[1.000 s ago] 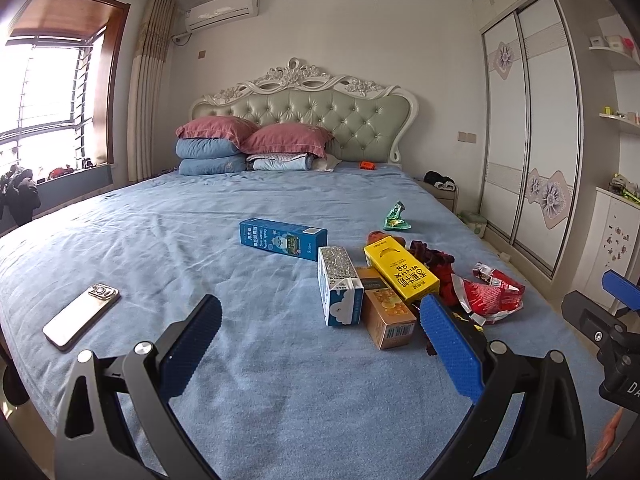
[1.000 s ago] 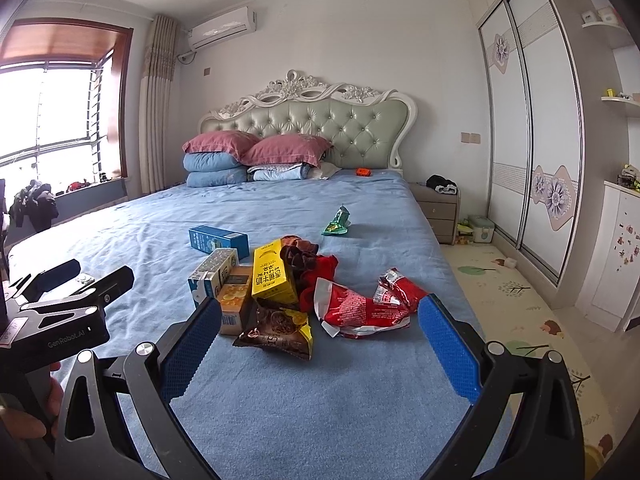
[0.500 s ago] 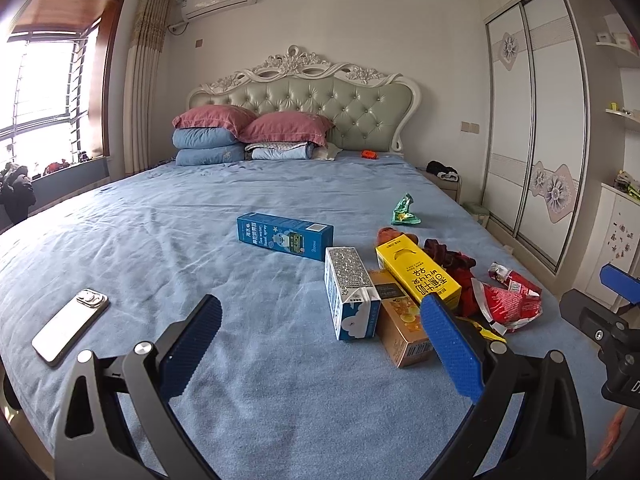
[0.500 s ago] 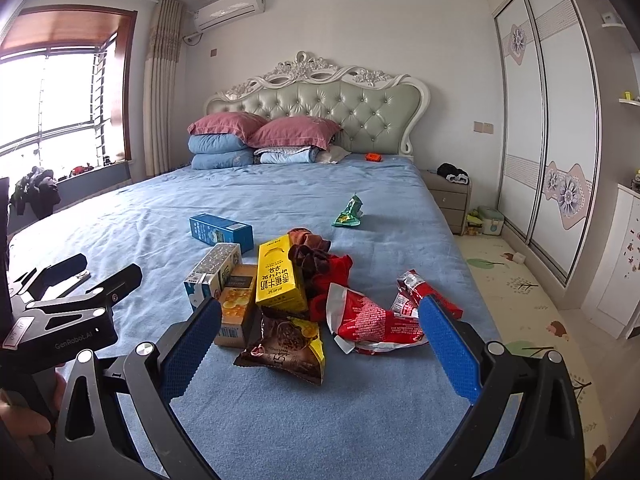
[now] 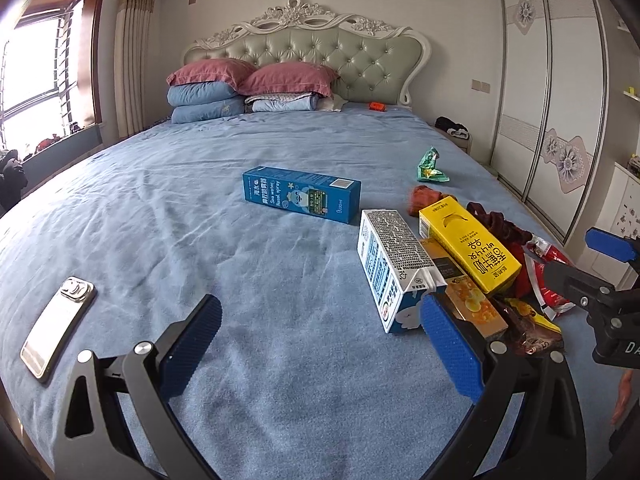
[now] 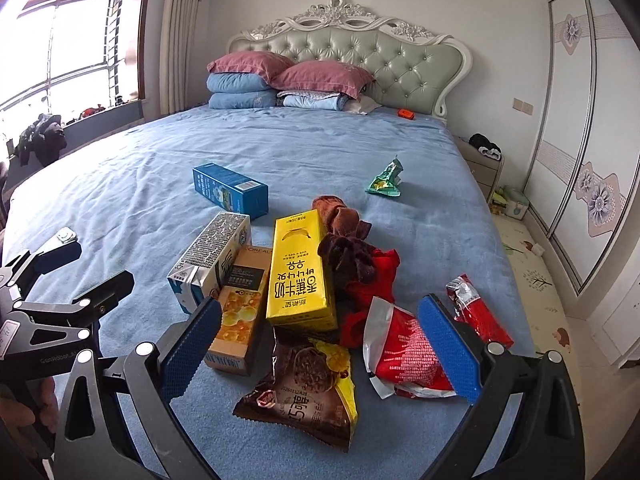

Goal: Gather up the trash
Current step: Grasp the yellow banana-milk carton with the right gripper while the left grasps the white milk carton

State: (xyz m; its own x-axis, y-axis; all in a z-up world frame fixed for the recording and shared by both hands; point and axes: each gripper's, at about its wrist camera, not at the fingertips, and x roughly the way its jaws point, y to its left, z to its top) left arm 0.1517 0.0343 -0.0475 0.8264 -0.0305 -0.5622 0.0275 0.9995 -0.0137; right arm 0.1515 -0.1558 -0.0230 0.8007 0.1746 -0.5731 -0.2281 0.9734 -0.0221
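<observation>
Hovering low over the blue bedspread (image 6: 132, 200), both tongs stand wide with nothing between their blue pads. The right gripper (image 6: 320, 346) sits just short of the trash heap; the left gripper (image 5: 320, 346) faces bare cover, with the heap off its right fingertip.

Nearest the right gripper, between its fingers, lies one brown-and-yellow snack bag (image 6: 304, 392). One torn red wrapper (image 6: 404, 352) is partly hidden by the right pad, and a second red wrapper (image 6: 478, 312) lies just beyond that pad. Past these lie three cartons side by side, touching: one orange box (image 6: 240, 304), its near end hidden by the left pad, one yellow carton (image 6: 302, 268) and one white-and-blue milk carton (image 6: 212, 256). Right of the yellow carton is a bundle of red and brown cloth (image 6: 360, 264); how many pieces it holds is hard to tell.

Farther on, apart from the heap, lies one blue box (image 6: 230, 190), and to its right one green wrapper (image 6: 386, 178).

Left of the left gripper, near the bed's edge, rests one phone (image 5: 60, 328), face down. In the left view the right pad covers part of the milk carton and orange box.

At the far end are two pink pillows (image 6: 288, 68) on blue ones, a tufted headboard (image 6: 360, 52), and a small orange thing (image 6: 407, 113) too tiny to identify.
</observation>
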